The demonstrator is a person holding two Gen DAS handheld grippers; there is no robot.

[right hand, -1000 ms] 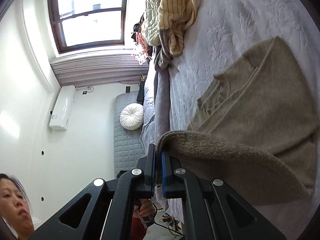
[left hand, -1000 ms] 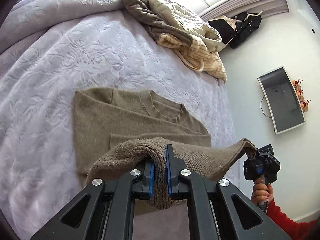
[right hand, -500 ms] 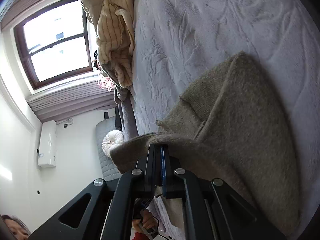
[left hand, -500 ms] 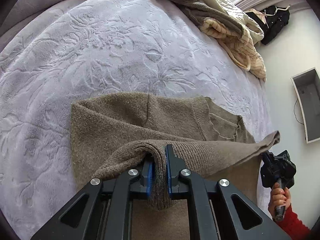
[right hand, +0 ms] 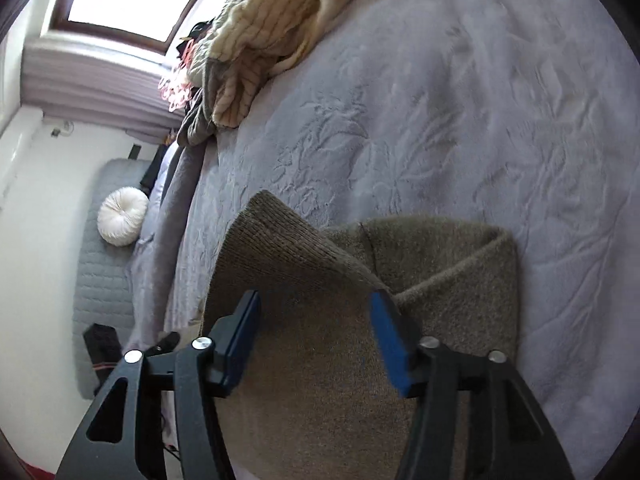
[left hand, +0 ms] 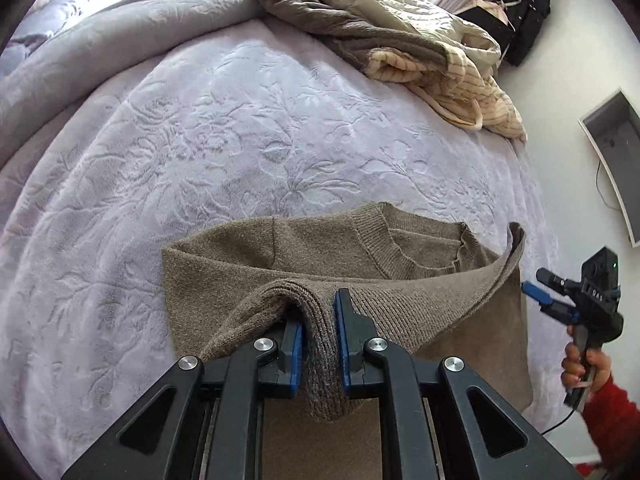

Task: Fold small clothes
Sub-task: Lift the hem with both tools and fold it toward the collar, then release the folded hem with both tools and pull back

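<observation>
A brown knitted sweater lies on the lilac bedspread, its lower part folded up toward the collar. My left gripper is shut on the ribbed hem of the sweater, which bunches between the blue pads. My right gripper is open, its blue pads wide apart just above the folded sweater; the hem corner stands free between them. The right gripper also shows in the left wrist view, beside the sweater's right edge.
A heap of cream and grey clothes lies at the bed's far side, also in the right wrist view. A grey quilt is bunched at the far left. The bed's edge and white wall are on the right.
My right gripper has opened and let go of the hem corner. The hem has been carried forward over the sweater toward the collar. My left gripper still holds its part.
</observation>
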